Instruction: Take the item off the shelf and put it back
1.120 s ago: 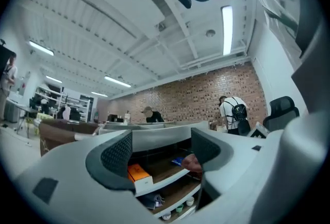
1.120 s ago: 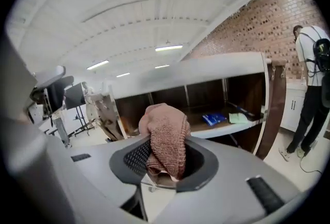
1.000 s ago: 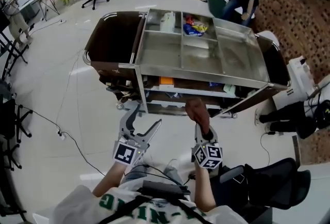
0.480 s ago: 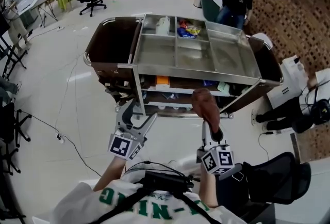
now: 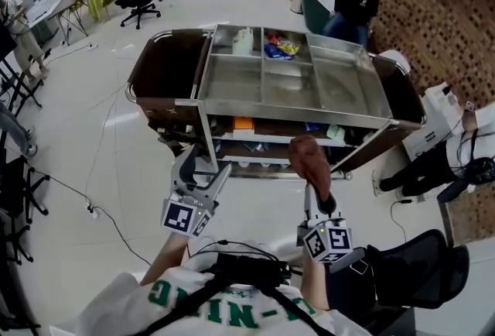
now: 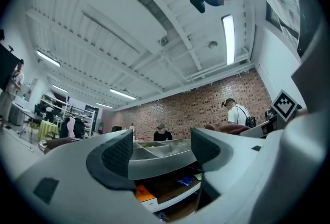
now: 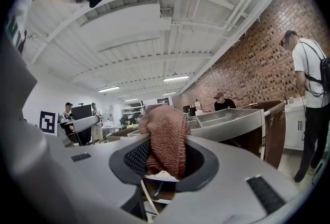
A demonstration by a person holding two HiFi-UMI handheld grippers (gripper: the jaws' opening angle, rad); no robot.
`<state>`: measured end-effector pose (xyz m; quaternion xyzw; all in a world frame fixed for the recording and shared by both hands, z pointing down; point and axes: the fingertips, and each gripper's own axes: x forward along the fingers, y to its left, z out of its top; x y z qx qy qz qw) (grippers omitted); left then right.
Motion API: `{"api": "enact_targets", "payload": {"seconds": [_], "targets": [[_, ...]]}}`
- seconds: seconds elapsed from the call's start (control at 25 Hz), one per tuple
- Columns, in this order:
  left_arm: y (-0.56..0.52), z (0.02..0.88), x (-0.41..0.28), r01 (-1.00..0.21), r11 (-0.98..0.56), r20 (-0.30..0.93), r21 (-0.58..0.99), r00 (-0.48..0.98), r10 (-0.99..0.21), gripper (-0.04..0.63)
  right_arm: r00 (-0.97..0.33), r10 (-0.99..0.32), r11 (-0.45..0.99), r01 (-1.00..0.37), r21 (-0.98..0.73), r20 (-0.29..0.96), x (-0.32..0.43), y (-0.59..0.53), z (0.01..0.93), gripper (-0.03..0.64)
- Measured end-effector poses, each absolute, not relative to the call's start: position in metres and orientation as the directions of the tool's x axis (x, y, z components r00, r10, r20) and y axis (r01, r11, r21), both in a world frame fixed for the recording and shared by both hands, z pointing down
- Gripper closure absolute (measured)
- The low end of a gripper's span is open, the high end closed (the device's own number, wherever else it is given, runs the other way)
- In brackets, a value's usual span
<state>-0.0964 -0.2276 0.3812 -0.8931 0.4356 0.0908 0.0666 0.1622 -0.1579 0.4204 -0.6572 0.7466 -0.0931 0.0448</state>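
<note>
Pinching a rust-brown knitted cloth (image 5: 306,158) by its lower end, the right gripper (image 5: 315,193) has its jaws closed tight on the fabric, so the bulk stands above them and clear of the steel cart (image 5: 294,118) at twelve o'clock. The cloth hangs just in front of the cart's open shelf (image 5: 267,138), off it and, by my judgement, ready to go back in. At eleven o'clock the left gripper (image 5: 206,168) holds its jaws wide with nothing between them, probably kept aside to leave room.
</note>
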Motion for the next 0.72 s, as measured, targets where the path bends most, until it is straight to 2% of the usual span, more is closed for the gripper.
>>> {"api": "enact_targets", "payload": {"seconds": [0.32,0.72], "targets": [[-0.236,0.384,-0.092,-0.803,-0.595,-0.211,-0.042,0.589,-0.780,0.267,-0.097,-0.987,0.072,-0.981,-0.181,0.132,0.178,-0.163,0.459,0.492],[-0.244,0.389,-0.097,-0.838,-0.542,-0.175,-0.060,0.544,-0.821,0.267,-0.110,-0.966,0.058,-0.974,-0.220,0.236,0.184,-0.218,0.565,0.491]]}}
